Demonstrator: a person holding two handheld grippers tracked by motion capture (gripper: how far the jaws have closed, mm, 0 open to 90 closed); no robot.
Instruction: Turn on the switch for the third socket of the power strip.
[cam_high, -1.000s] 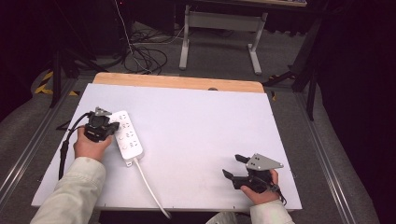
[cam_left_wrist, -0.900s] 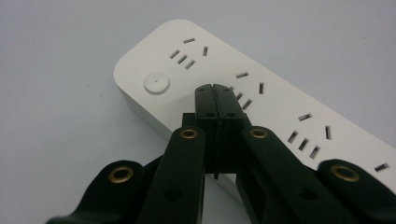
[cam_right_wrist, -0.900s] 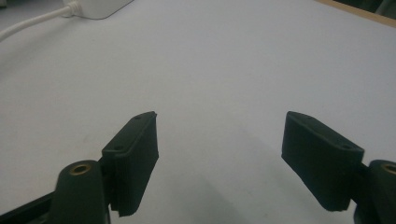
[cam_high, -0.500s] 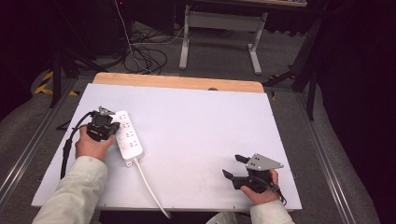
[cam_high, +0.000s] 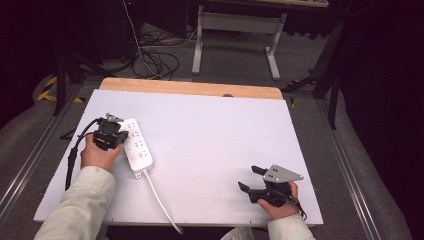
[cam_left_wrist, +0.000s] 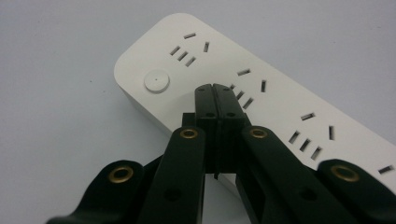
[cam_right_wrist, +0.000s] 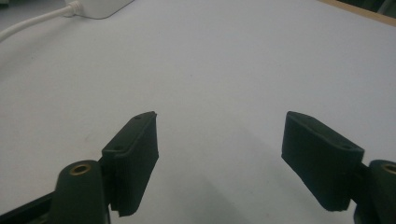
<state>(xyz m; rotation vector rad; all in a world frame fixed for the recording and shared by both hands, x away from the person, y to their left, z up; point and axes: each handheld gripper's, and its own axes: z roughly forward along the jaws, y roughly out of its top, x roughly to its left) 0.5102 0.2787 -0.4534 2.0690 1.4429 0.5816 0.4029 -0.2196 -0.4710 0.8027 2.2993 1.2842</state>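
With jaws pressed together, the left gripper (cam_left_wrist: 215, 91) should press squarely on the white plastic power strip's (cam_left_wrist: 280, 102) round button (cam_left_wrist: 157, 81); the right gripper (cam_right_wrist: 219, 163) idles wide open.

No text, label, brand or number can be read on the power strip (cam_left_wrist: 261, 93) or elsewhere around it on the tabletop (cam_high: 215, 135).

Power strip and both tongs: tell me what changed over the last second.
Nothing visibly changed. The left tongs stay shut with their tips over the white power strip, near its round button. The right tongs stay open above the bare white table, and the strip's cord lies as before.
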